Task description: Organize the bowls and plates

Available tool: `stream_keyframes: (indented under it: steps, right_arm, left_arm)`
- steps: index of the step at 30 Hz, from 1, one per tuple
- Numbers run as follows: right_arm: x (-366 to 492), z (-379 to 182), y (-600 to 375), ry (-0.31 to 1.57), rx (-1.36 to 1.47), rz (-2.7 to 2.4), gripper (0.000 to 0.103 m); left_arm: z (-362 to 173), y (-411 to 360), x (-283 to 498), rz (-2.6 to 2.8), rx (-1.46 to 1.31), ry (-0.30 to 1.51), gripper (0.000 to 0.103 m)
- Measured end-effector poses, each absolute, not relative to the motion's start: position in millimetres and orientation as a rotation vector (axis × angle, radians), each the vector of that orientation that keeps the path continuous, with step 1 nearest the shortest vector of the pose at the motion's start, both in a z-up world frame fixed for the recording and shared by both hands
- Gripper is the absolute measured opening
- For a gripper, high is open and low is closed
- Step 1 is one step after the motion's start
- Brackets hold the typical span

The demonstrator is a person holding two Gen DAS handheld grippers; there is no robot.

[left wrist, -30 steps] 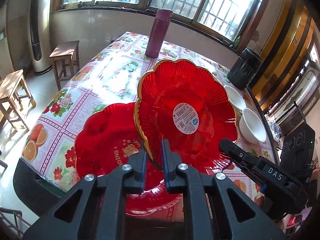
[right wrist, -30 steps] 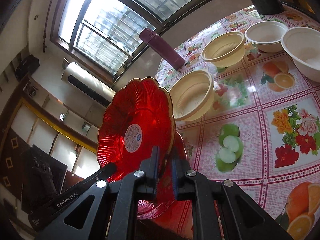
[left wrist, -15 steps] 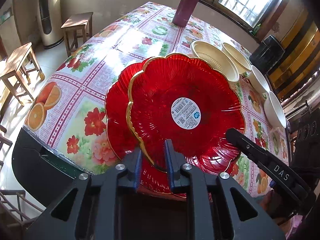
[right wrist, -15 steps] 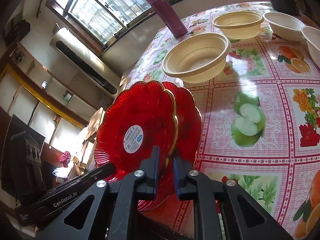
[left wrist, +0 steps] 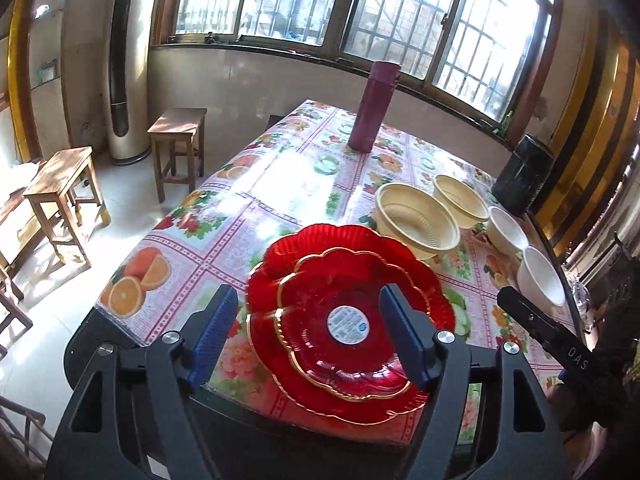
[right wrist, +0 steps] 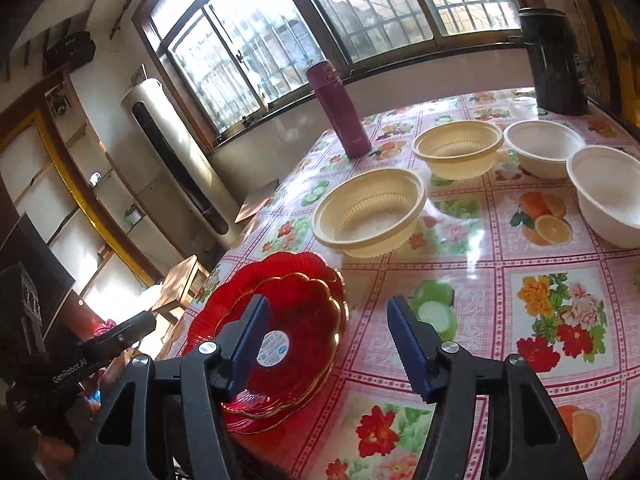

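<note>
"DAS" on the right gripper (left wrist: 576, 354), "GenRobot.AI" on the left gripper (right wrist: 70, 370), sticker (left wrist: 347, 325) on red plate (left wrist: 320, 300) unreadable

The left gripper (left wrist: 310, 336) has its black jaws with blue pads opening, and they touch nothing. Under them a smaller red glass plate with a gold scalloped rim (left wrist: 340, 320) lies on a larger red glass plate (left wrist: 316, 248), near the edge of the table with a fruit-and-flower oilcloth (left wrist: 248, 216). Beyond stand two cream plastic bowls (left wrist: 416, 220) and two white bowls (left wrist: 540, 276). A tall maroon flask (left wrist: 372, 108) stands near the window. The right gripper (left wrist: 560, 344) shows at the right edge.
</note>
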State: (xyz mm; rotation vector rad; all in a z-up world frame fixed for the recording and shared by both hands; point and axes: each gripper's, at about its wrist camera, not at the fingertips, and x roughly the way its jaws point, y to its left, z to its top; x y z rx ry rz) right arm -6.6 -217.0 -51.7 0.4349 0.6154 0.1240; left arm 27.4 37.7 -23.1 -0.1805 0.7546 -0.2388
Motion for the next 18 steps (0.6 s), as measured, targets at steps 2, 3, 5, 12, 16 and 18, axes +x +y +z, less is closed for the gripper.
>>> stream_keyframes:
  steps: [2, 3, 5, 12, 16, 18]
  right_arm:
    - [-16, -51, -233, 0.572, 0.442, 0.104, 0.074]
    - [-22, -51, -240, 0.551, 0.442, 0.09, 0.081]
    - [-34, -51, -255, 0.507, 0.442, 0.059, 0.085]
    - [-72, -43, -299, 0.393, 0.428, 0.025, 0.103]
    - [-92, -34, -322, 0.301, 0.444, -0.005, 0.103]
    - [-102, -30, -334, 0.26, 0.456, -0.017, 0.103]
  left_arm:
    - [-21, 24, 23, -0.282, -0.169, 0.75, 0.074]
    - [-19, 14, 22, -0.299, -0.152, 0.744, 0.075]
    - [-17, -6, 16, -0.3, -0.091, 0.727, 0.083]
    - [-9, -72, -18, -0.384, 0.129, 0.592, 0.085]
    - [-8, -97, -24, -0.504, 0.117, 0.644, 0.091]
    - [-7, -106, -26, -0.534, 0.105, 0.652, 0.103]
